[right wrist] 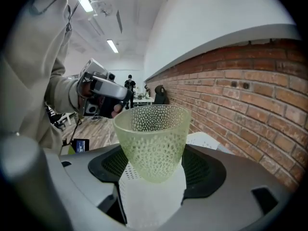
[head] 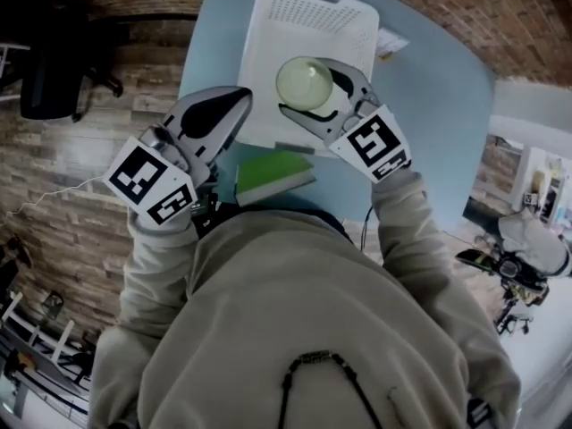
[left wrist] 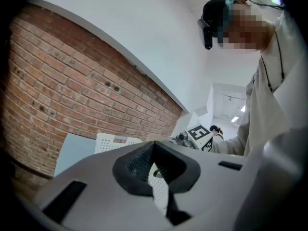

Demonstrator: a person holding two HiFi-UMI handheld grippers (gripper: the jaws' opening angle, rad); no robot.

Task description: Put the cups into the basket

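My right gripper (head: 315,92) clamps a pale green dimpled cup (right wrist: 153,134) between widely spread jaws, with the cup upright and its mouth up. Directly beneath this gripper lies the white perforated basket (head: 268,70), on a light blue table (head: 438,105). My left gripper (head: 238,100), just left of the right one, has its jaws closed together with nothing between them.

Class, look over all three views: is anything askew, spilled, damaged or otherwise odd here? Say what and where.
Nothing stands out. The green cup is held upright by the right gripper above the white basket, which lies flat on the blue table. No spill or breakage shows.
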